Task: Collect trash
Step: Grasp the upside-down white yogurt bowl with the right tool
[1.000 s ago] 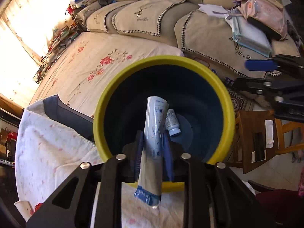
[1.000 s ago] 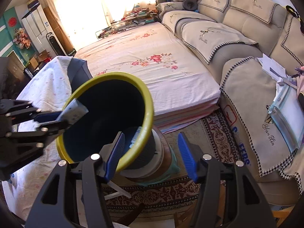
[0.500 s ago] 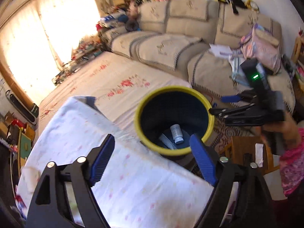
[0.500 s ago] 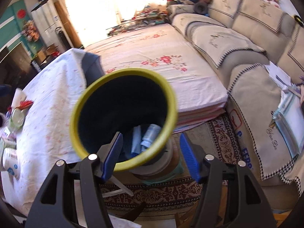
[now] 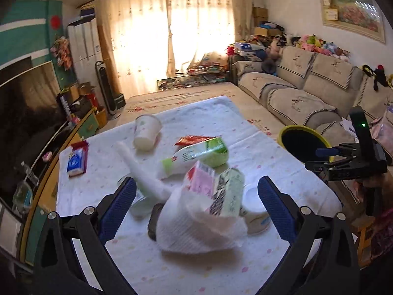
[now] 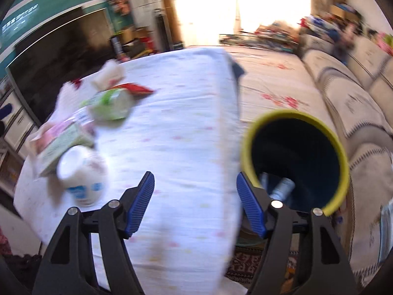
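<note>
My left gripper (image 5: 196, 209) is open and empty above a crumpled white tissue (image 5: 199, 228) on the table. Around it lie a pink and green carton (image 5: 216, 189), a green-capped tube (image 5: 186, 157), a green pack (image 5: 211, 150), a paper cup (image 5: 147, 132), a white plastic roll (image 5: 140, 172) and a white tub (image 5: 255, 209). My right gripper (image 6: 195, 206) is open and empty over the table's edge beside the yellow-rimmed dark bin (image 6: 297, 157), which holds a small bottle (image 6: 282, 186). The bin (image 5: 303, 142) and the right gripper (image 5: 326, 157) show at the right of the left wrist view.
The table (image 5: 172, 270) has a white flowered cloth. A blue and red tissue pack (image 5: 77, 162) lies at its far left. A TV (image 5: 27, 108) stands left, a beige sofa (image 5: 307, 88) right, a flowered mattress (image 6: 270, 91) beyond the bin.
My left gripper opened and dropped the tube wrapper into the bin, then swung left to the table's trash. My right gripper turned left toward the table; its view is blurred.
</note>
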`<state>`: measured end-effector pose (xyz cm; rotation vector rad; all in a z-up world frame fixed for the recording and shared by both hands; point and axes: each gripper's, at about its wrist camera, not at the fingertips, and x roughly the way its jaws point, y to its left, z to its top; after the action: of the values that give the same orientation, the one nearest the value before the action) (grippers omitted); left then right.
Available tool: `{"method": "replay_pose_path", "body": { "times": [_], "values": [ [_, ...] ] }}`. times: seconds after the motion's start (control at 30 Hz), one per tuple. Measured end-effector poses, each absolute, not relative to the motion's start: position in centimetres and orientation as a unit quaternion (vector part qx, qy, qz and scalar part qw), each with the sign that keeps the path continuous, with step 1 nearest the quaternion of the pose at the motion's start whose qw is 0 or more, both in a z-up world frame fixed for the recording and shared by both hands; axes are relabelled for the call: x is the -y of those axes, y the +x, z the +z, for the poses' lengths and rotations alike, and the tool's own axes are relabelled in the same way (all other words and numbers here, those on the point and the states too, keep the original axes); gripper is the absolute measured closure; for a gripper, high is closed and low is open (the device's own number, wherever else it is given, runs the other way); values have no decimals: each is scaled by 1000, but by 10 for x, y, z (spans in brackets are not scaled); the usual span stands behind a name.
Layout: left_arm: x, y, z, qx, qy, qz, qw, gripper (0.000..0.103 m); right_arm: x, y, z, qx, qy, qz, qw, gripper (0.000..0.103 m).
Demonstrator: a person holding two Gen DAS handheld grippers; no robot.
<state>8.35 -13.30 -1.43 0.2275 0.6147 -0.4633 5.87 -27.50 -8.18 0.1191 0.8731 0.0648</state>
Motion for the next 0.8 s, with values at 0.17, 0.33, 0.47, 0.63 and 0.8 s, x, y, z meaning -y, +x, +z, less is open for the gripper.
{"method": "replay_pose_path", "body": {
  "times": [0.17,0.33,0.47,0.63,0.8],
  "values": [
    [66,85,-40,-317,63,-181,929,5,215,65,-78,-419,23,110,901,23],
    [27,80,-56,-324,35,-160,932,5,167,72,-89,-425,-11,139,894,16],
    [19,74,-62,-327,23,-154,932,5,144,83,-102,-436,-35,138,889,16],
    [28,72,-61,-331,20,-157,930,5,133,93,-112,-442,-49,136,885,16],
    [33,73,-61,-334,20,-163,928,5,134,99,-117,-449,-43,139,882,26]
  ]
}}
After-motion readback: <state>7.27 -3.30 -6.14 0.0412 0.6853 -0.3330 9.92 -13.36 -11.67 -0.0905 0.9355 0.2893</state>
